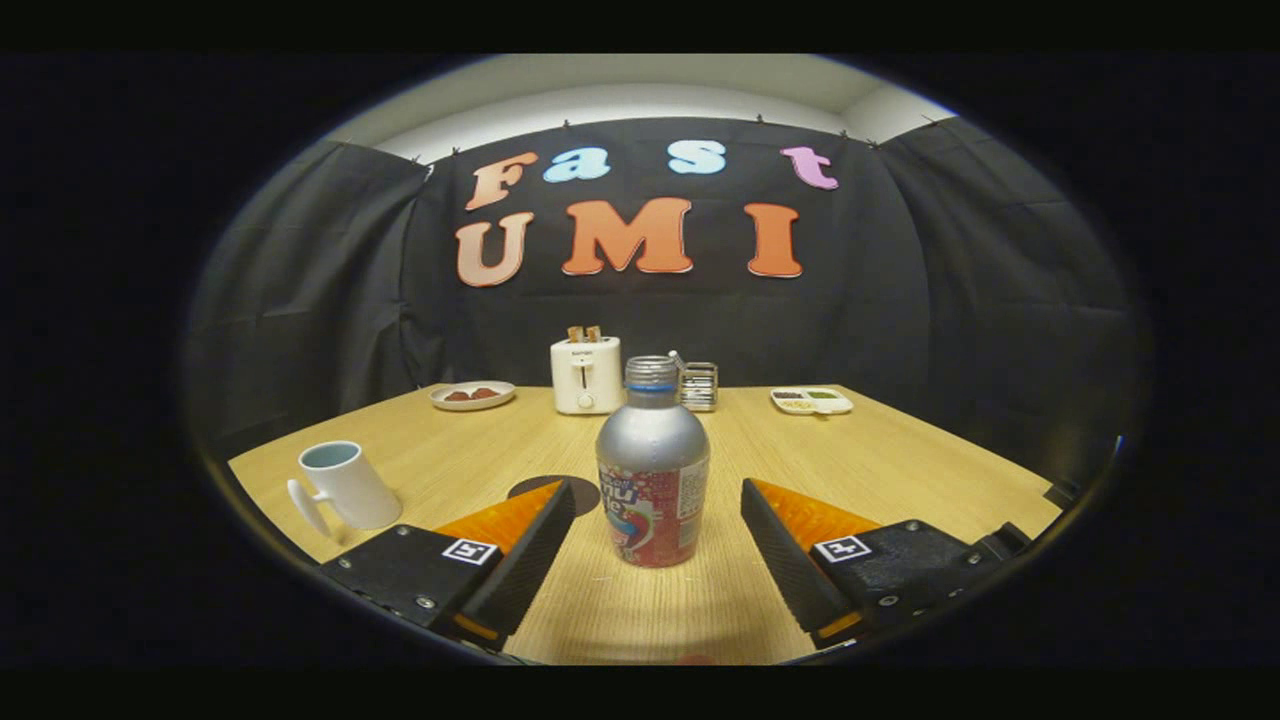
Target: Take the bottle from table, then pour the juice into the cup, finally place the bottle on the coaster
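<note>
Gripper [657, 515] spread wide, bottle [652, 470] centre frame between my fingers, untouched. Smooth metal, likely slick, uncapped; I'd clamp the labelled lower body, keep upright.

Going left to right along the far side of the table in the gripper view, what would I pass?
Plate → toaster → small rack → divided tray. The bottle stands nearer, between the open fingers of the hand-held gripper.
</note>
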Tool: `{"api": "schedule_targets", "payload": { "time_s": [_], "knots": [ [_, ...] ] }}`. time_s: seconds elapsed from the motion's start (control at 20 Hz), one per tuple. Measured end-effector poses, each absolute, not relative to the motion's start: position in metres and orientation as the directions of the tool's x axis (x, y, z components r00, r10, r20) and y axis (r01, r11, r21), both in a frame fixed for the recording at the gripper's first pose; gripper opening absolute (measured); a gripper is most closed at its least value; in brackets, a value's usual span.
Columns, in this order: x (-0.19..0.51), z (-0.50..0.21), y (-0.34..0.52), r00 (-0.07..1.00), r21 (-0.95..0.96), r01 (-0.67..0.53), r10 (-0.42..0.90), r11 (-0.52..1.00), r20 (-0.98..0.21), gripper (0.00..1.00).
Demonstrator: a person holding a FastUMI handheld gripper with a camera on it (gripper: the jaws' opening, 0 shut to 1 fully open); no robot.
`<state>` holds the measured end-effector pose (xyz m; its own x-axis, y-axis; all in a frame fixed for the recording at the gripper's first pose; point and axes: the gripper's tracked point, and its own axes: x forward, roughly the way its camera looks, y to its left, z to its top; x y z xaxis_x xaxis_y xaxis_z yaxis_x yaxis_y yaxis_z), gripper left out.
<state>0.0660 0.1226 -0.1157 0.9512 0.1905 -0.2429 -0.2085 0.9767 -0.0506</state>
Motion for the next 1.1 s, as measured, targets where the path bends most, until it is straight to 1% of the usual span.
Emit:
{"api": "schedule_targets", "payload": {
  "time_s": [0.25, 0.55, 0.65, 0.75, 0.8, 0.9, 1.1],
  "knots": [
    [0.084, -0.135, 0.126, 0.946, -0.022, -0.191, 0.178, 0.981, -0.270, 0.99],
    [0.096, -0.152, 0.136, 0.933, -0.003, -0.200, 0.190, 0.980, -0.305, 0.99],
    [0.098, -0.156, 0.137, 0.931, -0.005, -0.201, 0.189, 0.980, -0.312, 0.98],
    [0.100, -0.156, 0.137, 0.932, -0.012, -0.194, 0.181, 0.981, -0.313, 0.92],
    [0.102, -0.157, 0.135, 0.933, -0.017, -0.188, 0.174, 0.982, -0.315, 0.87],
    [0.102, -0.157, 0.136, 0.932, -0.019, -0.189, 0.173, 0.982, -0.318, 0.80],
    [0.101, -0.156, 0.137, 0.929, -0.021, -0.176, 0.159, 0.984, -0.333, 0.77]
  ]
}}
